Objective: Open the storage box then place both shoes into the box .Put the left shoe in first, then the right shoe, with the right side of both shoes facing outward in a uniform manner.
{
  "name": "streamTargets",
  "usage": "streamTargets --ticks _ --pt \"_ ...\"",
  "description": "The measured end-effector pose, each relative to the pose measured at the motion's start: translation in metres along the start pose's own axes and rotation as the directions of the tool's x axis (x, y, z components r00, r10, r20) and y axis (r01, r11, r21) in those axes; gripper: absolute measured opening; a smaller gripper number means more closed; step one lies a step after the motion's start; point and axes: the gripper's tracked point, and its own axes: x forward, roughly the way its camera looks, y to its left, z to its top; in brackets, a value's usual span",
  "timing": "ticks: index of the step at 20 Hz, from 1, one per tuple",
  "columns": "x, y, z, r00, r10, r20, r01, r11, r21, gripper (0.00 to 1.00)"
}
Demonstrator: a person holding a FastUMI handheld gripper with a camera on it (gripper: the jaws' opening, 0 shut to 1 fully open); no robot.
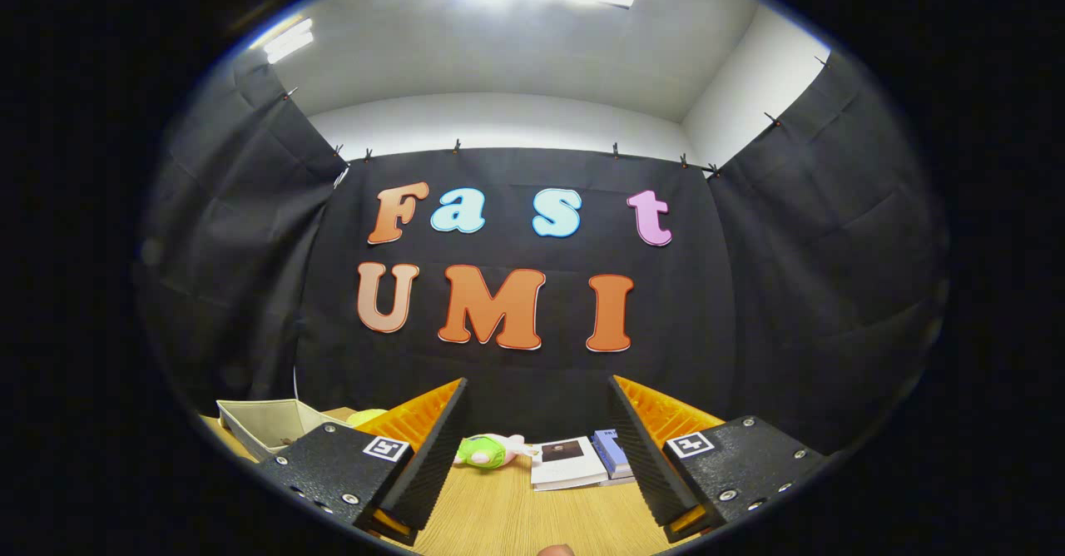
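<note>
White fabric-looking box [266, 424] at table's [516, 514] left end, left of plush toy [487, 450], beyond left finger. Gripper [537, 448] fingers spread wide, pinching nothing. Probably light, soft-walled, likely to slide or buckle: best gripped at a rim or flap. Shoes unseen.

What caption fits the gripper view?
Open hand-held gripper above wooden table; plush toy and booklets lie beyond its fingers.
</note>
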Motion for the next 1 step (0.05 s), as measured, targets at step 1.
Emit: streamTargets --ticks 1 --pt "-0.0009 0.0023 0.0014 1.0 0.007 0.002 -0.007 1.0 -0.006 0.96"
